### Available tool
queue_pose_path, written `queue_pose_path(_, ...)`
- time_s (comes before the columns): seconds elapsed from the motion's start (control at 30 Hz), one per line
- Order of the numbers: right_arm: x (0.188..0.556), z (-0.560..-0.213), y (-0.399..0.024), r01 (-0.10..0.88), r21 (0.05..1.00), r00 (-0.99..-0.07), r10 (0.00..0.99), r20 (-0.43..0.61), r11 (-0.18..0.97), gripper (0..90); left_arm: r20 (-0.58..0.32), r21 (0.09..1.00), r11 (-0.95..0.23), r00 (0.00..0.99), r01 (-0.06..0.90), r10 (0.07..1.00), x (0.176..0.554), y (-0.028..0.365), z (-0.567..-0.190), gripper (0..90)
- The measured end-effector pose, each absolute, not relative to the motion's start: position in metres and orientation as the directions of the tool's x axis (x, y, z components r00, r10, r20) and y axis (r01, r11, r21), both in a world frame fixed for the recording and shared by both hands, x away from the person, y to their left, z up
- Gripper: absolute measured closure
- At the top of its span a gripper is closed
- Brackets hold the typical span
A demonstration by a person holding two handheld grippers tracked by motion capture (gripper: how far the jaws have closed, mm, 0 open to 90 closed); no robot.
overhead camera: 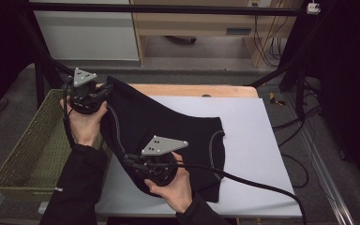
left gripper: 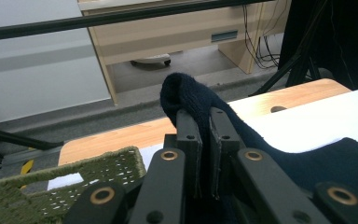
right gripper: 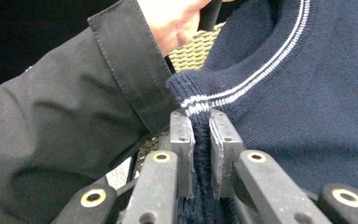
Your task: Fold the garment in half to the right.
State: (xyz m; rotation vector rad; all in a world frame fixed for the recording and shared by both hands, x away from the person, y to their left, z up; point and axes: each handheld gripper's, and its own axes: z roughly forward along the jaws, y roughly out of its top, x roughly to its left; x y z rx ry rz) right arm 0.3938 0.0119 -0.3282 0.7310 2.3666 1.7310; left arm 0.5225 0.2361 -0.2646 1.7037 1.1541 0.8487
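A dark navy knit sweater (overhead camera: 168,126) with a white-striped trim lies partly folded on the white sheet (overhead camera: 258,140). Its left part is lifted off the table. My left gripper (overhead camera: 98,93) is shut on a bunched edge of the sweater (left gripper: 186,93) at the table's far left, above the basket. My right gripper (overhead camera: 136,164) is shut on the striped ribbed edge (right gripper: 200,105) near the front of the table. Between the two grippers the cloth hangs taut. In the right gripper view the person's left sleeve (right gripper: 65,126) crosses close by.
A green woven basket (overhead camera: 33,154) stands left of the table, under my left hand. The wooden tabletop (overhead camera: 192,89) shows past the sheet's far edge. Black frame bars (overhead camera: 168,8) and cables (overhead camera: 290,126) run at the back and right.
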Motion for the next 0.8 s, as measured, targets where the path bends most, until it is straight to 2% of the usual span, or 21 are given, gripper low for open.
queue_pose_path(0.4, 0.391, -0.332, 0.014, 0.309, 0.922, -0.871, 0.460, 0.175, 0.234, 82.0, 0.057, 0.923, -0.177, 0.333, 0.342, 0.941, 0.524, 0.232, -0.265, 84.6)
queue_pose_path(0.8, 0.389, -0.354, -0.003, 0.356, 0.923, -0.814, 0.533, 0.229, 0.147, 81.8, 0.055, 0.909, -0.193, 0.352, 0.369, 0.934, 0.537, 0.207, -0.278, 84.6)
